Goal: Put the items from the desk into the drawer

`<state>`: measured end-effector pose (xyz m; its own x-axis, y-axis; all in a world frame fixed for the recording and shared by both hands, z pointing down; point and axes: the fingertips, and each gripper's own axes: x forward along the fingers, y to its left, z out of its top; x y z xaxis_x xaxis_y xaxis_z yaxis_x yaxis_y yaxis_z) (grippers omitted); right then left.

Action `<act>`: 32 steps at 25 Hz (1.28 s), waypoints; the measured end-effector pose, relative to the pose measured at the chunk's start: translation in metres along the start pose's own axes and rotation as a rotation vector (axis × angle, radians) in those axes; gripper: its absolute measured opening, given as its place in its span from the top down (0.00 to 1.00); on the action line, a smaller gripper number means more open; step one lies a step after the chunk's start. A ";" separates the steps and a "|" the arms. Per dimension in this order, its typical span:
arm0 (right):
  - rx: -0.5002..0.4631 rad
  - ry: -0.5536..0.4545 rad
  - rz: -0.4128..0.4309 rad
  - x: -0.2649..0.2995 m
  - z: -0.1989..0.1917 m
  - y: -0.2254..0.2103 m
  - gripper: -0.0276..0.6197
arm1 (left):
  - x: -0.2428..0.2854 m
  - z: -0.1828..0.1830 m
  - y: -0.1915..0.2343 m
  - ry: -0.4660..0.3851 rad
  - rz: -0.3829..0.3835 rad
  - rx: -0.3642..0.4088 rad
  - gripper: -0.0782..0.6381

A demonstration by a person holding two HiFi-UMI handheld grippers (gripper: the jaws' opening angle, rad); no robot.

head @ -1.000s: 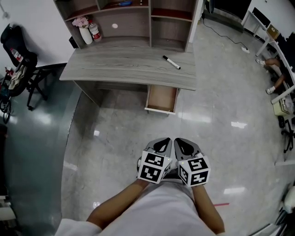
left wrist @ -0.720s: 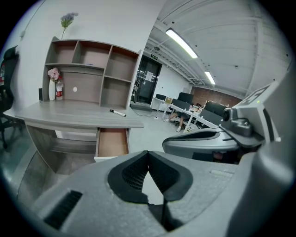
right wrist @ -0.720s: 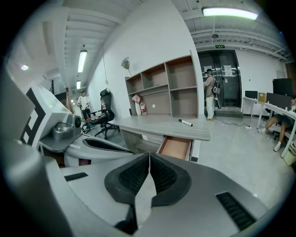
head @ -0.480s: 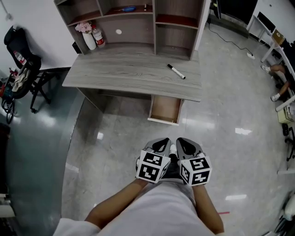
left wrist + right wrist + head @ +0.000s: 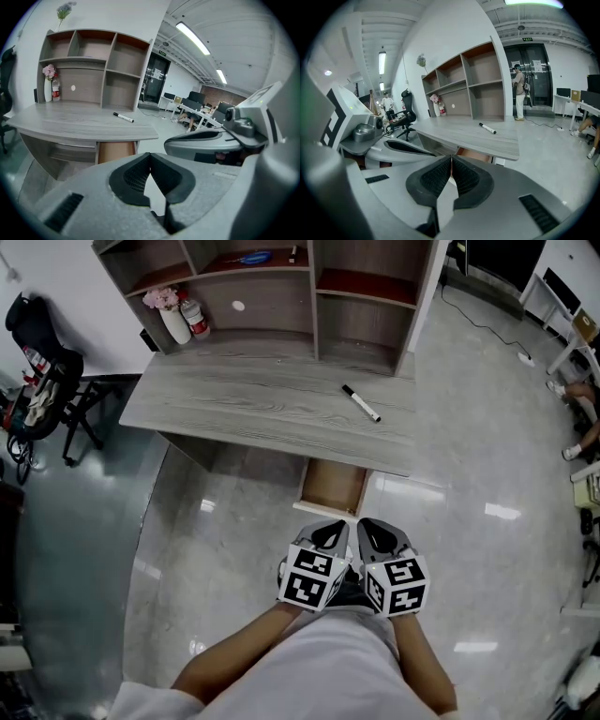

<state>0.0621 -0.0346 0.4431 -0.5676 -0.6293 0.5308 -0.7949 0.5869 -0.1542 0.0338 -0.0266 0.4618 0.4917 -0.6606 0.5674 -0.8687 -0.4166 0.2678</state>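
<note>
Approach to the desk, seen from your head. Your left claw and right claw are each pressed fully shut, pads meeting, with nothing held. You carry them side by side, almost touching, close to your body. Over the last second the desk has drawn nearer. The open drawer, under the desk's front edge toward its right end, now lies just ahead of the claw tips, where a stretch of floor separated them before. The black marker lies untouched near the desk's right end, behind the drawer and in front of the shelf unit. By this evidence the approach is nearly complete. No item is moved yet, and one claw must open before you reach for the marker.
</note>
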 end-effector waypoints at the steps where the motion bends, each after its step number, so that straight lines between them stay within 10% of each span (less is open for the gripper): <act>1: -0.002 0.004 0.004 0.006 0.004 -0.006 0.95 | 0.007 0.005 0.002 0.004 0.001 -0.003 0.89; 32: -0.137 0.070 0.057 0.132 0.091 -0.135 0.95 | 0.125 0.116 0.070 -0.026 0.131 -0.093 0.89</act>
<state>0.0751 -0.2437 0.4584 -0.5907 -0.5586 0.5822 -0.7223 0.6878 -0.0729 0.0409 -0.2106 0.4610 0.3742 -0.7220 0.5820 -0.9267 -0.2667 0.2649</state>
